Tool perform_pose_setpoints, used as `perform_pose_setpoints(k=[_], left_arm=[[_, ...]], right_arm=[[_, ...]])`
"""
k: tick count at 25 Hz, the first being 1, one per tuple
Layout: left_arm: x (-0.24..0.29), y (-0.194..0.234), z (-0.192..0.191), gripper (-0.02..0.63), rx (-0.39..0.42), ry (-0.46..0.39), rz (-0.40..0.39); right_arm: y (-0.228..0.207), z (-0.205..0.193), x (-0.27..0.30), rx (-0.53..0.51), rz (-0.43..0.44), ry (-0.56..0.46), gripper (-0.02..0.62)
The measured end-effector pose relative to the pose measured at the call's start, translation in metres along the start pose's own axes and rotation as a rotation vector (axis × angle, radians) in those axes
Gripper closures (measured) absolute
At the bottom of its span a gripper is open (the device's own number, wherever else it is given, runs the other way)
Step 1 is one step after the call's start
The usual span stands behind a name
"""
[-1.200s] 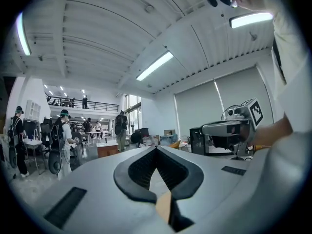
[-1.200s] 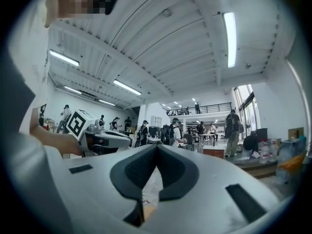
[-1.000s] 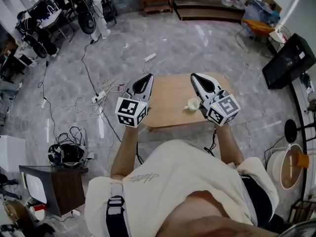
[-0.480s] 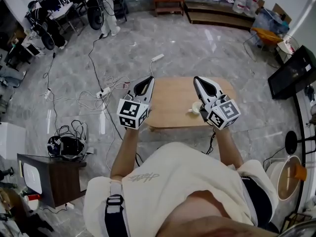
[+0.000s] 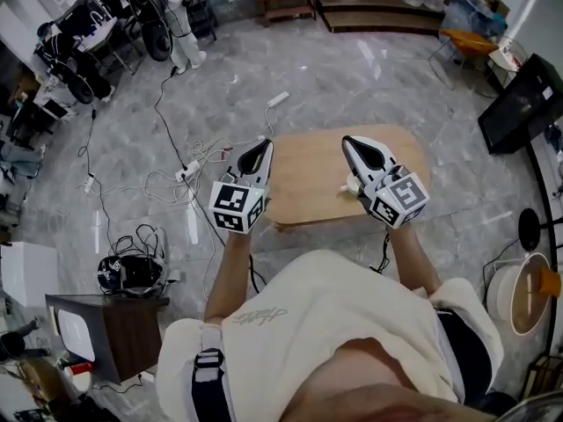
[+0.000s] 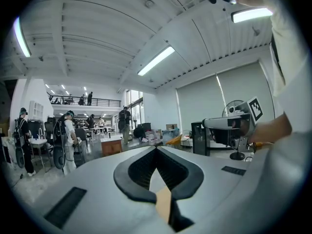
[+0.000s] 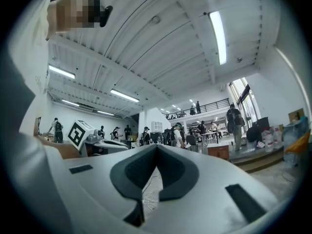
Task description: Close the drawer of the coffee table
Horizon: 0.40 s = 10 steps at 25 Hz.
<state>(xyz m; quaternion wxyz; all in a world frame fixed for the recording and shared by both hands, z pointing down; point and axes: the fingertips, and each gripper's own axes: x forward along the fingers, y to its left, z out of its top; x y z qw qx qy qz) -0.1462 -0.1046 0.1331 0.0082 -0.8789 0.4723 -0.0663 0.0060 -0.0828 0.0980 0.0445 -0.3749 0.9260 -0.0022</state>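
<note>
The left hand-held gripper (image 5: pixel 263 144) and right hand-held gripper (image 5: pixel 350 141) hover with jaws together, empty, over the coffee table's tabletop (image 5: pixel 308 183), whose drawer no view shows, so progress is unsettled.

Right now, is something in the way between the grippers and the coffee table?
Nothing visible is. The left hand-held gripper and the right hand-held gripper hang over the coffee table's near side, both shut and empty. A white cup sits on top beside the right one. The drawer itself cannot be seen.
</note>
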Motion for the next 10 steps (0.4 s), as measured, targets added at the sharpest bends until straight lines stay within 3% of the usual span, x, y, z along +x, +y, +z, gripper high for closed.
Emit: perform_pose_setpoints(k=[10], left_arm=[[0.013, -0.013, -0.008, 0.601, 0.002, 0.011, -0.049]], right_arm=[[-0.008, -0.011, -0.01, 0.004, -0.037, 0.019, 0.601]])
